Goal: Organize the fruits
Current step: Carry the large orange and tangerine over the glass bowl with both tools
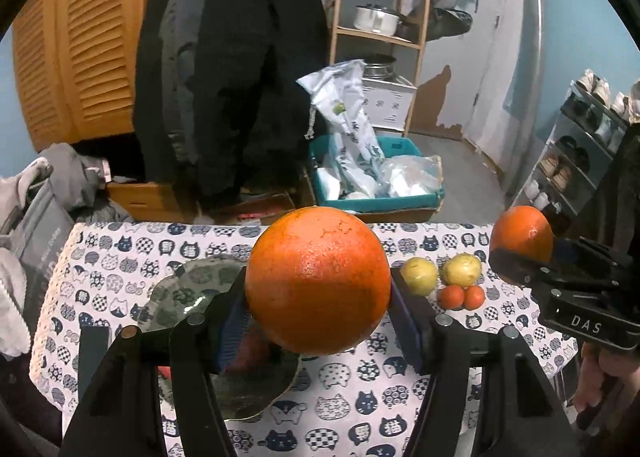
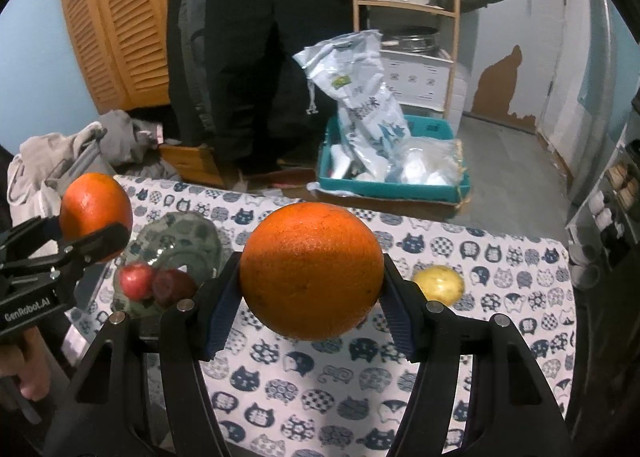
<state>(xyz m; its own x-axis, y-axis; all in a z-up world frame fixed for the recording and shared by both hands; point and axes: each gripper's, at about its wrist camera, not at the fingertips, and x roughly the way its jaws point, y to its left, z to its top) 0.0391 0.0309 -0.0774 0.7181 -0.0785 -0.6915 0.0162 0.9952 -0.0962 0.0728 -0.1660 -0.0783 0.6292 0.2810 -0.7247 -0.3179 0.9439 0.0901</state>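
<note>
Glossy, dimpled orange (image 1: 318, 281) between tongs (image 1: 319, 311)

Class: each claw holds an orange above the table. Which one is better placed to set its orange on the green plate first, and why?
Left. The left claw holds its orange right over the green plate; the right claw carries its orange over bare cloth beside the plate, near a yellow fruit.

Right gripper (image 2: 311, 277): clamped on an orange (image 2: 311, 271), held above the cat-print tablecloth (image 2: 360, 377).
Left gripper (image 2: 86, 239): frame left, gripping a second orange (image 2: 95, 209).
Green plate (image 2: 188, 241): carries two red fruits (image 2: 154, 283).
Yellow fruit (image 2: 439, 285): on the cloth, right of the held orange.
</note>
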